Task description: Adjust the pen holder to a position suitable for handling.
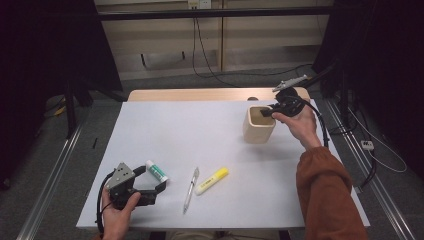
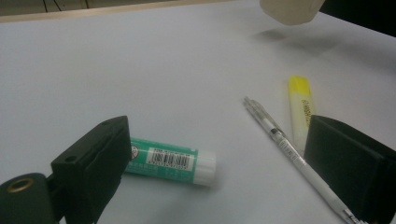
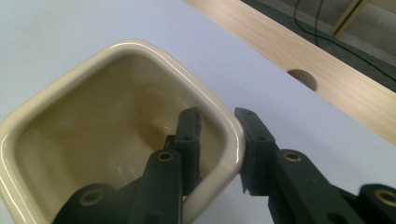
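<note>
Looking over the broad white table top (image 1: 210, 130) first, we judge the work to be tidying the loose stationery into a holder, and we put it at an early stage: nothing has gone in yet.

The cream, square-mouthed ceramic cup (image 1: 259, 125) is the largest piece. Our right claw (image 3: 218, 125) has it by one wall, one jaw inside the rim and the other outside, closed down narrow on that wall; in the right gripper view the inside of the cup is bare. In the left gripper view the cup's base (image 2: 290, 10) casts a shadow apart from it, so we take it to be lifted clear of the table, far ahead of the left claw.

Our left claw (image 2: 219, 154) rests low near the table's near edge, jaws spread wide and gripping nothing. The yellow plastic highlighter (image 2: 300, 109) lies just beyond its right jaw. The slim clear-barrelled pen (image 2: 289, 147) lies beside that, running toward the same jaw. The short green-and-white glue stick (image 2: 170, 161) lies between the jaws, its green end at the left jaw, not pinched.

What remains, as we read it: set the cup within reach, then pick up the three items one by one and drop each inside.
</note>
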### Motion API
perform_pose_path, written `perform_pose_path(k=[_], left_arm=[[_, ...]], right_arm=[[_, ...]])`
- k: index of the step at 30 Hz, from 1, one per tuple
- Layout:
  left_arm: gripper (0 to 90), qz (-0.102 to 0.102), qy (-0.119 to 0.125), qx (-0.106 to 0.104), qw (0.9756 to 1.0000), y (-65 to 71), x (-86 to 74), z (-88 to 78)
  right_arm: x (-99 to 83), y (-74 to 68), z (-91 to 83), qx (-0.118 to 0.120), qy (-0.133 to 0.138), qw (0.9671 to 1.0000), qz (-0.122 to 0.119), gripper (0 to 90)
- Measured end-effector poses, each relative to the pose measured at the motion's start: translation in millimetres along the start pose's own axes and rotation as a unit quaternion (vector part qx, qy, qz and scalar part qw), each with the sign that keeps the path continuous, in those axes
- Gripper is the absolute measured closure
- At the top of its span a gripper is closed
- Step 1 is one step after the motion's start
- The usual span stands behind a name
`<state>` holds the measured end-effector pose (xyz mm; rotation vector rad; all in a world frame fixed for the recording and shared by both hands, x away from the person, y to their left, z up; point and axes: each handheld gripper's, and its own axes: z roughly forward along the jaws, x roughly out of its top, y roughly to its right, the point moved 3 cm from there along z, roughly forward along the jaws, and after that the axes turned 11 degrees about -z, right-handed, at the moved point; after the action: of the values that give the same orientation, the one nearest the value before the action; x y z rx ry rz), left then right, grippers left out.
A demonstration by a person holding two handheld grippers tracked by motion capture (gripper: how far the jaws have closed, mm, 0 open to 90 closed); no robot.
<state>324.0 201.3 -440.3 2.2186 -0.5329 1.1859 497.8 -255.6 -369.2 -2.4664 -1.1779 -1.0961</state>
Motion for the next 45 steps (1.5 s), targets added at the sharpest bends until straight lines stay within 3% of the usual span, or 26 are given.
perform_pose_path(k=[8,25,36,45], left_arm=[[7.6,0.002,-0.002,-0.002,1.0,0.0,0.0,0.1],[7.4,-0.001,-0.001,-0.001,1.0,-0.6,-0.3,-0.9],[7.5,-0.002,-0.002,-0.001,1.0,-1.5,-0.6,-1.0],[7.4,-0.002,-0.002,-0.001,1.0,-1.4,-0.5,-1.1]], right_arm=[[18.7,-22.2,16.8,0.023,0.009,0.9996,-0.011,72.6],[55.4,-53.9,52.7,0.037,0.012,0.9991,-0.017,72.6],[60.0,-71.7,79.5,0.048,-0.016,0.9986,-0.014,72.6],[58.6,-84.8,89.1,0.057,-0.034,0.9977,-0.015,72.5]])
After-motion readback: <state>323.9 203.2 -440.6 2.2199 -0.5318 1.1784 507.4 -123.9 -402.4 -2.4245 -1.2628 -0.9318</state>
